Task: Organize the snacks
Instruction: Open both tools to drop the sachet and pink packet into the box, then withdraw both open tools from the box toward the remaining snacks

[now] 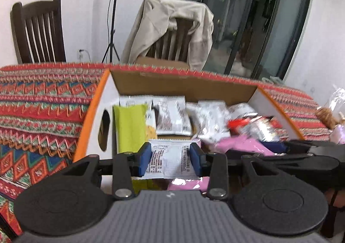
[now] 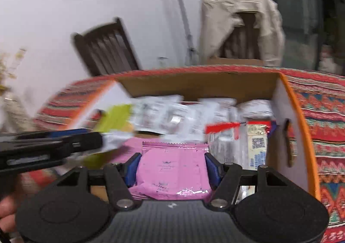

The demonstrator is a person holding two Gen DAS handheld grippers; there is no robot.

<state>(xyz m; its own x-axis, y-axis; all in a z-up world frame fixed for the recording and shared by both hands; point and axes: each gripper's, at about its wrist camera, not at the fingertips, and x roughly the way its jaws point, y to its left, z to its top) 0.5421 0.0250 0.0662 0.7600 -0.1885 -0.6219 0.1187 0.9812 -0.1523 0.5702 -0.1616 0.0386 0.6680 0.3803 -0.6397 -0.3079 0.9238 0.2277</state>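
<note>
An open cardboard box with white, orange-edged sides stands on the patterned tablecloth and holds several snack packets. My left gripper is shut on a white printed snack packet over the box's near end. My right gripper is shut on a pink snack packet over the same box; that pink packet shows in the left wrist view. A lime-green packet stands at the box's left, white packets at the back. The left gripper enters the right wrist view from the left.
The table wears a red patterned cloth. Two dark wooden chairs stand behind it, one bare, one draped with a beige jacket. A clear bag of snacks lies at the far right. A red-topped clear pouch fills the box's right side.
</note>
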